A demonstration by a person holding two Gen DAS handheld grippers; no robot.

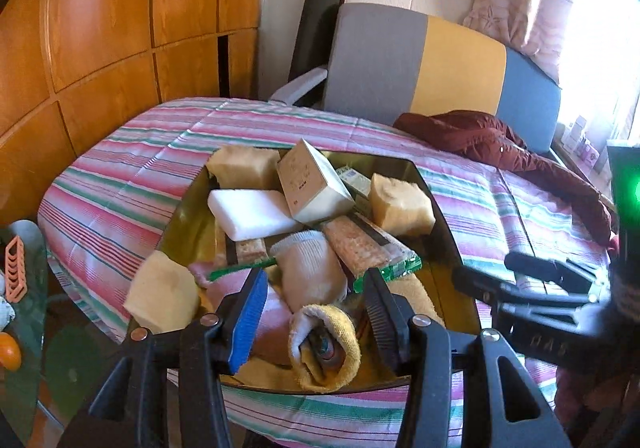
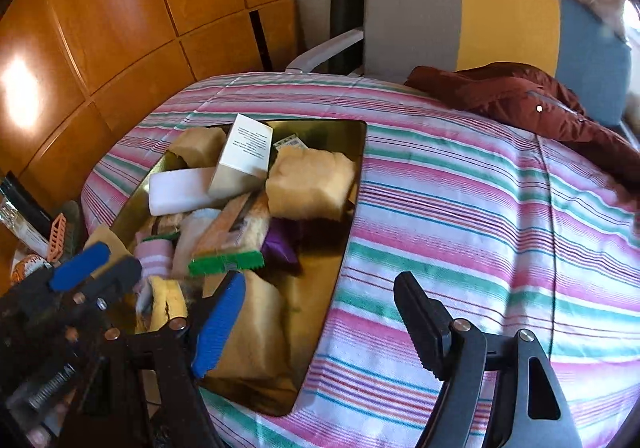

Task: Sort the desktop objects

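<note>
A gold tray (image 1: 442,215) (image 2: 340,260) lies on the striped cloth, heaped with yellow sponges (image 1: 400,203) (image 2: 308,183), a white box (image 1: 312,183) (image 2: 244,159), a white block (image 1: 252,213), a green-ended cracker packet (image 1: 368,248) (image 2: 226,263) and socks. My left gripper (image 1: 316,308) (image 2: 98,270) hovers over the tray's near end, jaws apart. A rolled yellow-and-white sock (image 1: 328,344) lies between the pads, which do not press on it. My right gripper (image 2: 320,320) (image 1: 482,268) stands wide open over the tray's right rim and the cloth, holding nothing.
The striped cloth (image 2: 480,207) stretches bare to the right of the tray. A maroon jacket (image 1: 500,143) (image 2: 520,99) lies at the far right edge, before a grey, yellow and blue chair back (image 1: 440,59). Wooden cabinets (image 1: 100,27) stand left, a glass side table (image 1: 34,308) below them.
</note>
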